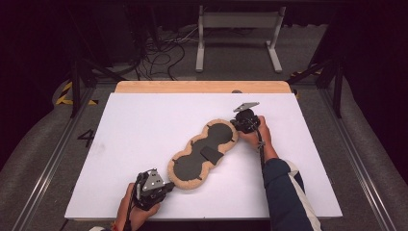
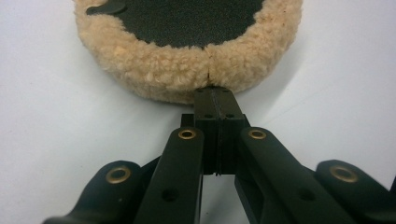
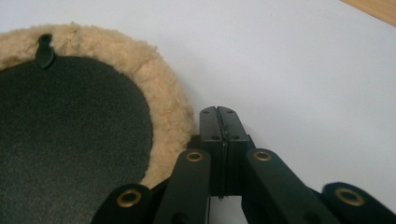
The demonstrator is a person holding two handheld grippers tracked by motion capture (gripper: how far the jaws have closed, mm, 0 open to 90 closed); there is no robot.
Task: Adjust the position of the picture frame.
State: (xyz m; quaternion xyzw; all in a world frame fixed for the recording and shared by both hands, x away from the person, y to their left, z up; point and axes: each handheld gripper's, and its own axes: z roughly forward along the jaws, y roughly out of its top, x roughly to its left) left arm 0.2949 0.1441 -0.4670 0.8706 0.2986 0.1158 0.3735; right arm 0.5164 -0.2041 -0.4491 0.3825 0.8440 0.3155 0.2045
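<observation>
While both tongs closed, empty | left gripper (image 2: pixel 217 95) touching pad (image 1: pixel 204 153) near end | right gripper (image 3: pixel 219 114) beside far end | white table (image 1: pixel 144 120)

Left claw (image 2: pixel 218 95) closed, tip touching fleece pad (image 2: pixel 187 65).

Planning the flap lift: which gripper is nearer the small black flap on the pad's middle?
Right. The right gripper sits at the pad's far end; the left gripper at its near end, farther from the flap.
</observation>
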